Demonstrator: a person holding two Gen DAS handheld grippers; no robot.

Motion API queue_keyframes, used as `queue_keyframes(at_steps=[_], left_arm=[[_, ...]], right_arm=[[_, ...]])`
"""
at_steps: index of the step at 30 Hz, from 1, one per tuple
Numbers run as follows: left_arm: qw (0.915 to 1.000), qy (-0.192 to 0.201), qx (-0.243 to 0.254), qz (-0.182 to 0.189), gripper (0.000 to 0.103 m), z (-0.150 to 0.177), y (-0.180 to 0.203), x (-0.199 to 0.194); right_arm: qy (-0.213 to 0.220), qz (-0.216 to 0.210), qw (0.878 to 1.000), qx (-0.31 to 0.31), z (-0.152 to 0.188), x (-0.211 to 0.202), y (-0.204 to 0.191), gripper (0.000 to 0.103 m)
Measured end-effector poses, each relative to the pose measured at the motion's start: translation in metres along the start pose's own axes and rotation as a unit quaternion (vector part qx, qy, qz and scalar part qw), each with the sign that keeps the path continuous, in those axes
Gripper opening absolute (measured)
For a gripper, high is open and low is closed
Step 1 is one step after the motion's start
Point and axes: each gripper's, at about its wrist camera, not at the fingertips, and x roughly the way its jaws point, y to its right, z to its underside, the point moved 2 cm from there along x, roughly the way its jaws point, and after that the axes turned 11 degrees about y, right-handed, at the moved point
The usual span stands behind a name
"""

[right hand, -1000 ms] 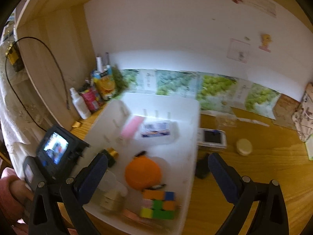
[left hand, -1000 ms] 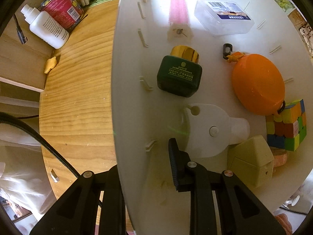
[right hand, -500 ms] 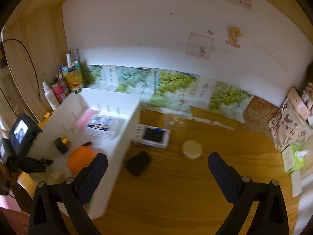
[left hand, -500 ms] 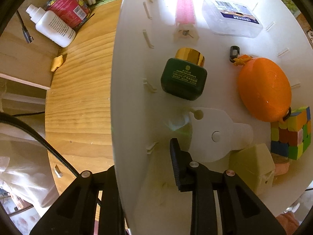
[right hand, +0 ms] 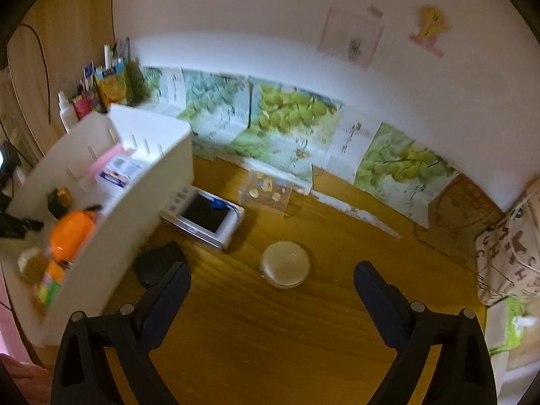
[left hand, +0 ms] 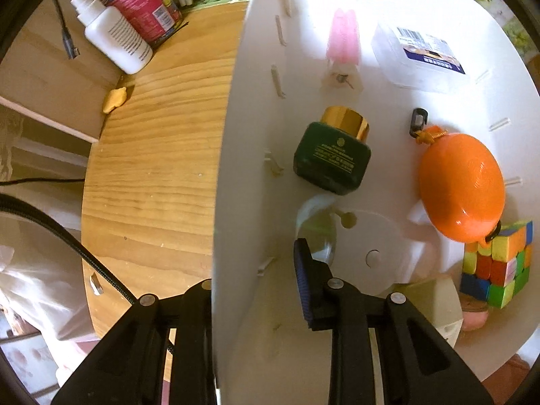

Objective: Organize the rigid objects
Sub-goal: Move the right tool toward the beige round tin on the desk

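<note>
The white plastic organizer bin (left hand: 236, 202) stands on the left part of the wooden table (right hand: 270, 337). It holds a dark green gold-capped bottle (left hand: 332, 162), an orange oval case (left hand: 462, 185), a multicoloured puzzle cube (left hand: 496, 263), a pink brush (left hand: 342, 38) and a clear lidded box (left hand: 420, 57). The left gripper (left hand: 253, 270) clamps the bin's near-left wall, one finger inside and one outside. To the right of the bin, the right gripper (right hand: 271, 280) hovers over the table with its jaws wide and closing, nothing between them. Just beyond its fingertips lies a round cream-coloured tin (right hand: 285, 263), with a small white-framed screen device (right hand: 202, 216) and a black pouch (right hand: 158, 263) to the left, near the bin.
</note>
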Motion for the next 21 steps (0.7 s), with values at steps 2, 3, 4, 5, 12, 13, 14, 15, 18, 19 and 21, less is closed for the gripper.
queue_keyframes(at_steps=[2, 3, 4, 5, 12, 13, 14, 15, 18, 19, 21], left_arm=[[1.0, 0.0, -0.008, 0.0, 0.029, 0.001, -0.007, -0.001], [1.0, 0.003, -0.008, -0.002, 0.029, 0.0, -0.007, -0.001], [0.9999, 0.006, -0.006, -0.005, 0.029, 0.0, -0.007, -0.001], [0.9999, 0.006, -0.003, -0.01, 0.029, -0.001, -0.006, -0.001], [0.9993, 0.009, 0.012, -0.034, 0.029, -0.002, 0.0, -0.001], [0.9992, 0.008, 0.011, -0.037, 0.029, -0.002, 0.001, 0.0], [0.9992, 0.007, 0.011, -0.039, 0.029, -0.002, 0.0, 0.0], [0.9991, 0.007, 0.011, -0.04, 0.029, -0.003, 0.001, -0.001], [0.9992, 0.002, 0.008, -0.04, 0.029, -0.004, 0.003, -0.003], [0.9992, 0.001, 0.008, -0.04, 0.029, -0.004, 0.004, -0.003], [0.9991, 0.001, 0.006, -0.042, 0.029, -0.004, 0.004, -0.003]], right_arm=[[-0.011, -0.009, 1.0, 0.001, 0.008, 0.015, 0.007, 0.091], [-0.016, -0.011, 1.0, 0.002, 0.011, 0.021, 0.009, 0.09], [-0.021, -0.012, 1.0, 0.003, 0.015, 0.027, 0.011, 0.09], [-0.026, -0.015, 1.0, 0.006, 0.019, 0.034, 0.014, 0.088], [-0.046, -0.028, 0.998, 0.026, 0.036, 0.065, 0.024, 0.082], [-0.047, -0.029, 0.998, 0.028, 0.037, 0.068, 0.025, 0.079], [-0.048, -0.03, 0.998, 0.03, 0.038, 0.07, 0.026, 0.078], [-0.05, -0.032, 0.998, 0.035, 0.039, 0.073, 0.027, 0.078], [-0.052, -0.036, 0.997, 0.04, 0.039, 0.079, 0.027, 0.077], [-0.054, -0.037, 0.997, 0.04, 0.04, 0.081, 0.027, 0.077], [-0.061, -0.041, 0.996, 0.042, 0.04, 0.086, 0.025, 0.074]])
